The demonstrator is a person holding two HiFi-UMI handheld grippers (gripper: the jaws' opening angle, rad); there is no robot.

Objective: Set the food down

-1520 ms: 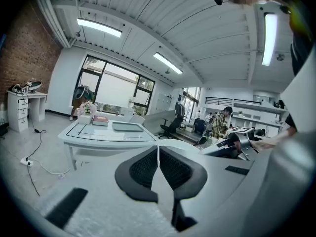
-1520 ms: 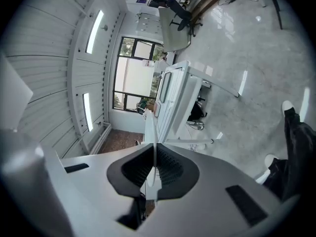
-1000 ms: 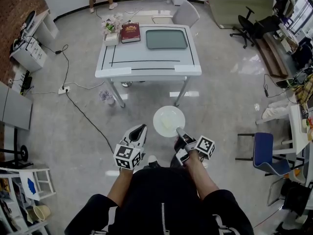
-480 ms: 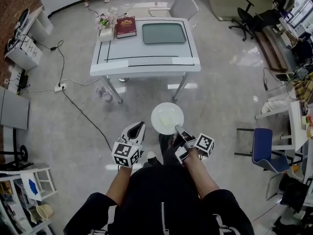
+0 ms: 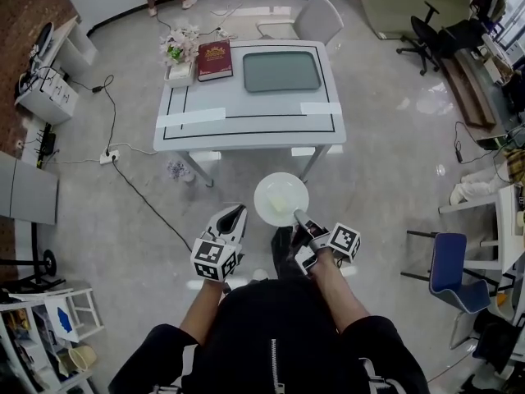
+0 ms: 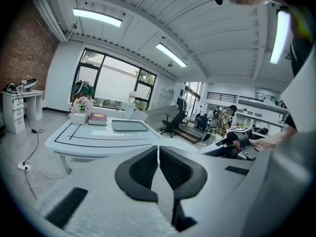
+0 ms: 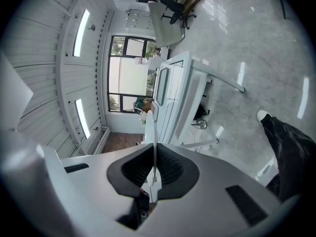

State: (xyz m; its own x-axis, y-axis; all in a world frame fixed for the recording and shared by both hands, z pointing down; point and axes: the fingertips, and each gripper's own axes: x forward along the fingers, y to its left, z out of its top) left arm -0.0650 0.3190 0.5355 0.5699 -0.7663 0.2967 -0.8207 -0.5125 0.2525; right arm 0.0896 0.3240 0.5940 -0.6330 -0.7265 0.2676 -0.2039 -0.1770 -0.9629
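Note:
In the head view a round white plate (image 5: 281,197) carrying a pale piece of food (image 5: 285,207) hangs level over the floor, short of the white table (image 5: 246,109). My right gripper (image 5: 297,217) is shut on the plate's near rim. Seen from the right gripper view, the plate (image 7: 154,132) is an edge-on thin white line pinched between the right gripper's (image 7: 154,174) dark pads. To the plate's left, my left gripper (image 5: 237,213) is shut on nothing; in the left gripper view, the left gripper's (image 6: 158,154) jaws meet, pointing at the table (image 6: 98,137).
On the table lie a grey-green tray (image 5: 281,71), a red book (image 5: 215,60) and a flower box (image 5: 179,49). A white chair (image 5: 316,16) stands behind it, a blue chair (image 5: 455,273) at right. A cable (image 5: 139,195) crosses the floor at left.
The table has drawn a little nearer and shifted in the head view as the person moves. Both grippers keep their pose, the plate still pinched.

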